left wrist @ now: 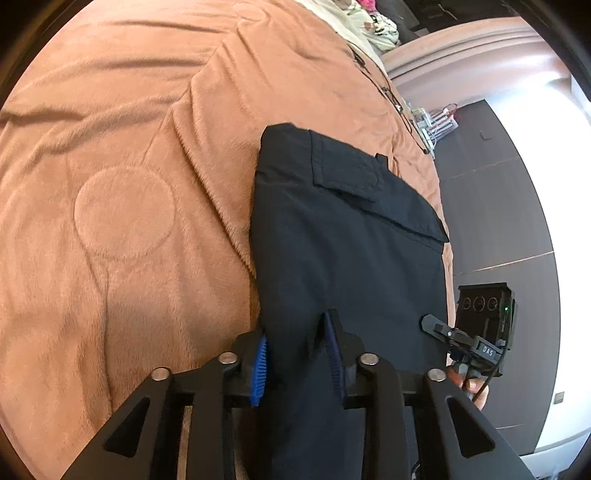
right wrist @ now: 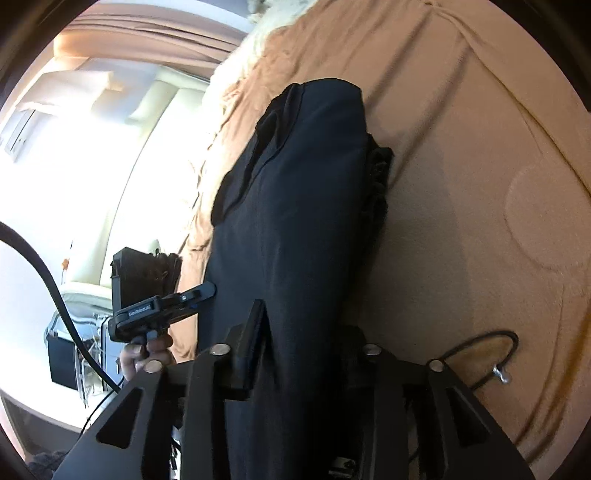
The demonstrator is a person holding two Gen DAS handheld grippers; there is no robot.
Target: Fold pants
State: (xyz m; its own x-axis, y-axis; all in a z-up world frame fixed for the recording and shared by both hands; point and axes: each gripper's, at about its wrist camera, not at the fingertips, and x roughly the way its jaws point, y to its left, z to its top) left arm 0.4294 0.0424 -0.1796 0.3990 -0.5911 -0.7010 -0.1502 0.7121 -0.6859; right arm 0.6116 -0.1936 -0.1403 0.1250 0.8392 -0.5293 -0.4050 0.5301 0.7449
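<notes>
Dark navy pants (left wrist: 343, 236) lie on a brown fleece blanket (left wrist: 122, 184), stretched away from me, with a flapped pocket (left wrist: 373, 184) near the far end. My left gripper (left wrist: 297, 350) is shut on the near edge of the pants, cloth bunched between its blue pads (left wrist: 260, 369). My right gripper (right wrist: 306, 332) is shut on the pants (right wrist: 295, 206) at the other near corner; its right finger is hidden by cloth. Each view shows the other gripper beside the pants: the right one (left wrist: 472, 339) and the left one (right wrist: 162, 306).
The bed edge runs along the pants' outer side, with dark floor (left wrist: 498, 206) and a bright window beyond. A black cable with a metal clip (right wrist: 495, 365) lies on the blanket (right wrist: 480, 147). Pale bedding (left wrist: 369, 22) sits at the far end.
</notes>
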